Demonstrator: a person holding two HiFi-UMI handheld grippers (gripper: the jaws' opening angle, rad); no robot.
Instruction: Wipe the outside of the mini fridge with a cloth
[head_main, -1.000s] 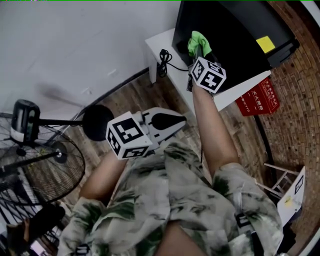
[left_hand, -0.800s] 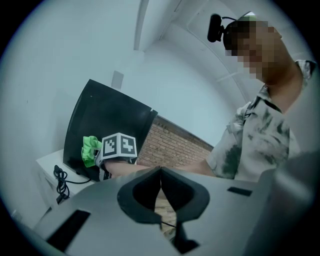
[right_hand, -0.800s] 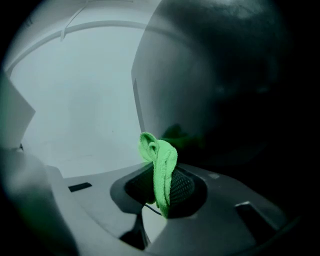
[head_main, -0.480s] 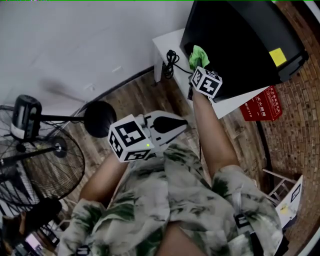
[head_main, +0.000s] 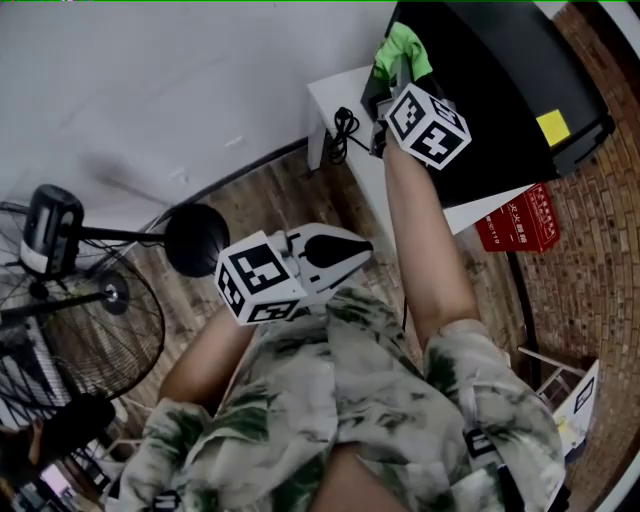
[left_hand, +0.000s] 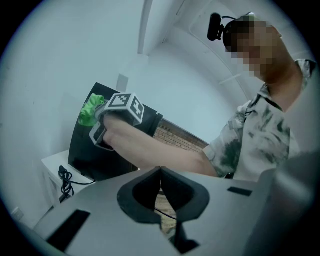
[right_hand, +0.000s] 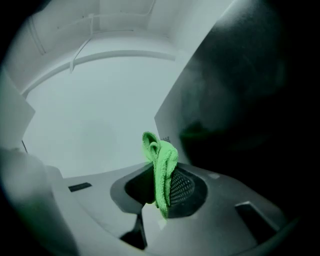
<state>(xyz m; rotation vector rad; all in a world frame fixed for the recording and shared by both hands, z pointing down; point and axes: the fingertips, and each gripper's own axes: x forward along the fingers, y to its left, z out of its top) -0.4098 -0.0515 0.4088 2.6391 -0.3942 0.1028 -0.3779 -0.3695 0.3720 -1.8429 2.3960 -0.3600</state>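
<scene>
Two grippers are seen, one held in each hand. The right gripper (head_main: 396, 78) is raised on an outstretched arm to the one black mini fridge (head_main: 500, 90), and its jaws are clamped on a single green cloth (head_main: 403, 45). In the right gripper view the cloth (right_hand: 161, 160) is seen pinched upright between the jaws of that gripper (right_hand: 161, 192), bunched into folds, with its upper end standing free above the tips and the dark side of the fridge (right_hand: 250, 85) filling the right of the picture. In the left gripper view the cloth (left_hand: 90, 111) is placed at the upper left corner of the fridge (left_hand: 82, 145); whether it is pressed against the surface cannot be told for certain. The left gripper (head_main: 360, 247) is held low in front of the person's chest, well apart from the fridge, and in its own view the jaws of this gripper (left_hand: 161, 180) are pressed together with nothing caught between them. The fridge is stood on one white table (head_main: 335, 95), and one yellow sticker (head_main: 553, 125) is shown on the fridge's upper face. One black cable (head_main: 345, 128) is coiled on the table just beside the fridge. One red box (head_main: 520, 218) is seen below the table's edge, next to brickwork. One standing fan (head_main: 80, 310) is set on the wooden floor at the left, well apart from the table.
</scene>
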